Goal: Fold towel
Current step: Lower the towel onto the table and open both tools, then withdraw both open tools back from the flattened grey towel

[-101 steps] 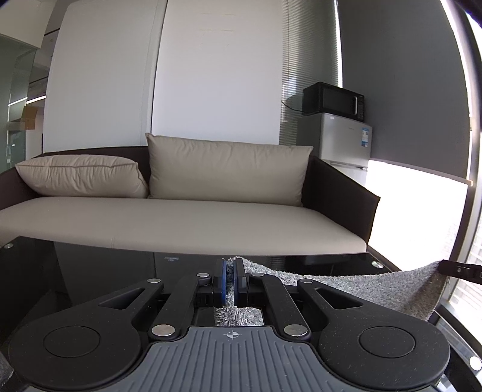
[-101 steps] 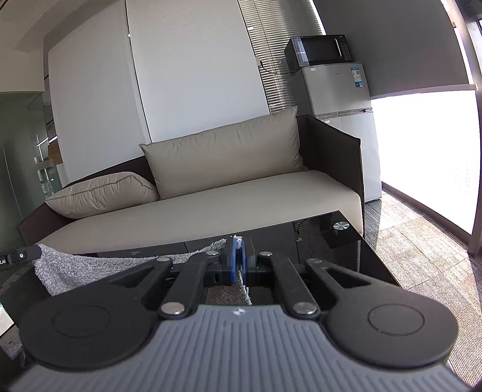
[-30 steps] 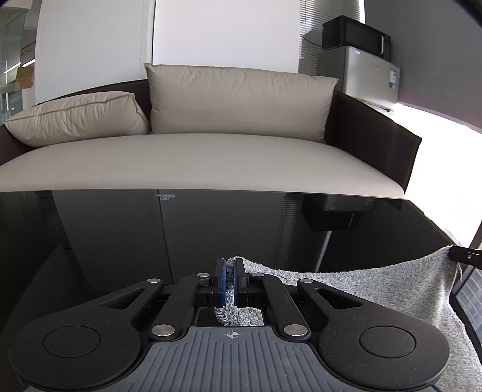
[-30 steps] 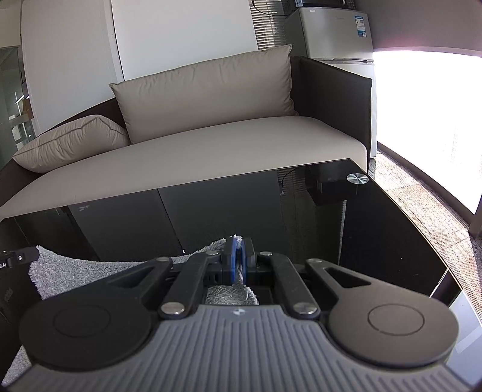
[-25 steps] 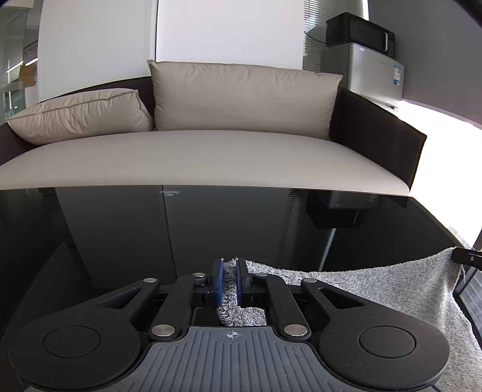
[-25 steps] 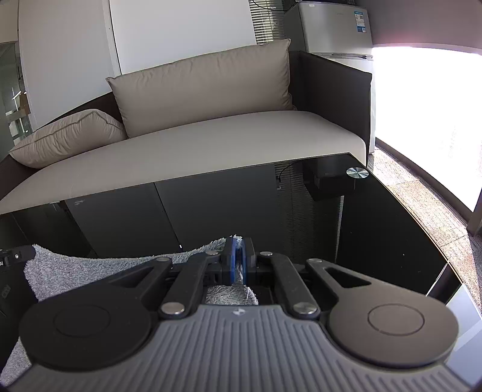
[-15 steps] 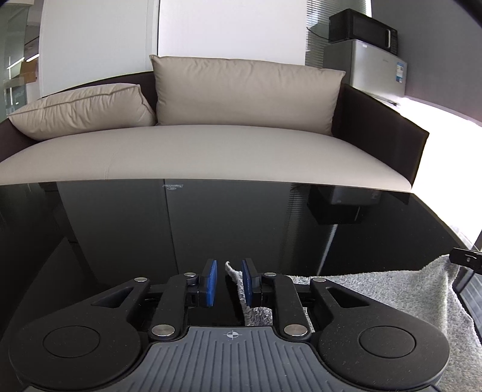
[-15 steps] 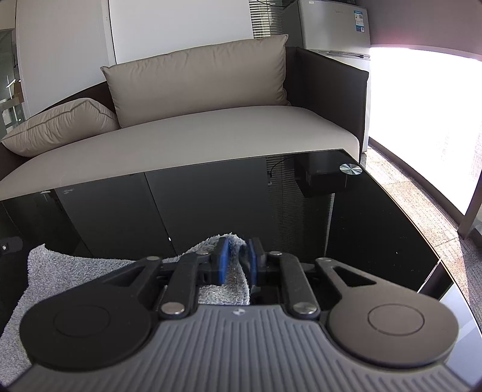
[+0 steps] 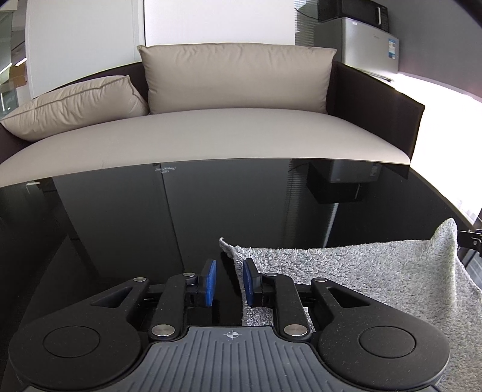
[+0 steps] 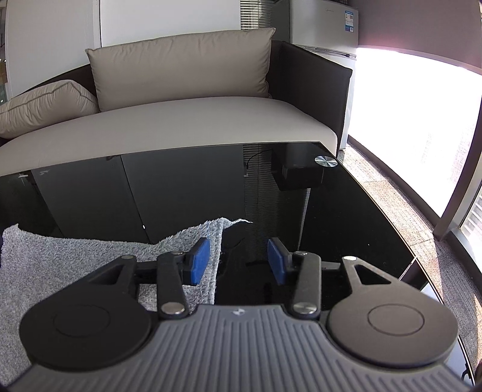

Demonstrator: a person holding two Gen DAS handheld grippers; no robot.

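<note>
Two grippers, both low over a black glass table (image 9: 120,226), both angled down and forward toward a beige sofa (image 9: 211,135).

Left gripper (image 9: 229,282): parted a little, blue pads apart, bare glass between them. Grips nothing. Just ahead of its right pad, a raised corner of the grey towel (image 9: 361,277). Along that pad's inner face, the towel's edge, touching or just short of it; cannot tell which. From there, spread flat on the glass to the gripper's right and running back beneath its right finger. Far out to the right, a second peak of cloth standing up beside a dark part at the picture's edge.

Right gripper (image 10: 238,260): parted wider, and opening at this moment. Clamps nothing. Inside the gap, close against the left pad, a standing fold of the same towel (image 10: 75,262), its tip curling forward ahead of the fingertips. Well clear of the right pad, with only glossy glass on that side. Rest of the cloth lying flat to the gripper's left and under its left finger.

Ahead of both, beyond the table's far edge: a large back cushion (image 9: 238,75) upright on the sofa and a smaller pillow (image 9: 75,105) slumped to its left. Further off to the right, a silver fridge (image 9: 370,45) with a black microwave (image 9: 349,12) on top, beside a bright window.
</note>
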